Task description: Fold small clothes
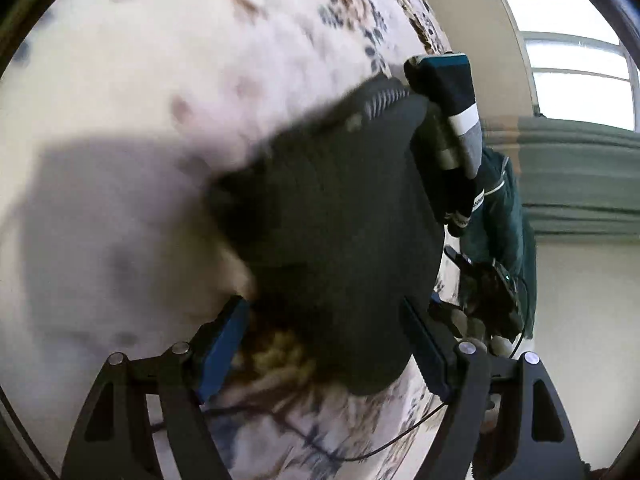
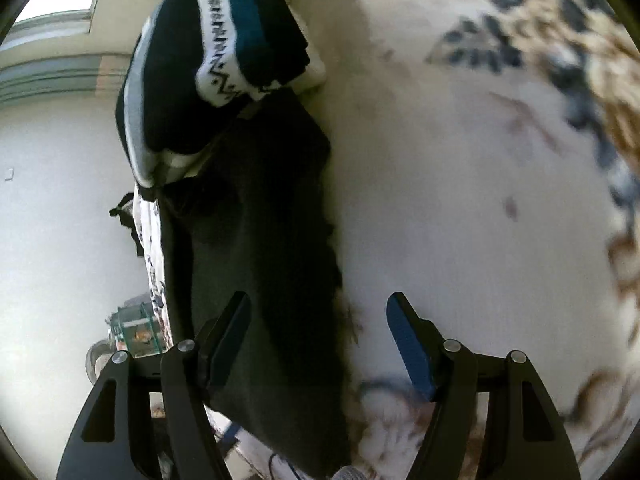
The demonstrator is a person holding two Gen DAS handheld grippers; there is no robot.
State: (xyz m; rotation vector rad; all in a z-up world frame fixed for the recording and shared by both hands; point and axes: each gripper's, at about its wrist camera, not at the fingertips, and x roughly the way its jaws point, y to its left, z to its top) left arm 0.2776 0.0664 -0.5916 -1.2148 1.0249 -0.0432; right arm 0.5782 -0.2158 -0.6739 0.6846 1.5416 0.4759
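Tools both released: left tool (image 1: 324,344) and right tool (image 2: 320,340) hover over black garment (image 1: 340,208) beside folded patterned socks (image 2: 224,52) at bed (image 2: 460,200) edge.

The black garment (image 1: 332,216) lies spread flat on the floral bedcover (image 1: 140,92), along its edge, its fabric plain and dark; one end reaches between my left fingers. At its far end sits a folded stack of clothes (image 2: 208,64), touching it: dark navy pieces with teal, grey and white bands and a small zigzag pattern, near the cover's edge.
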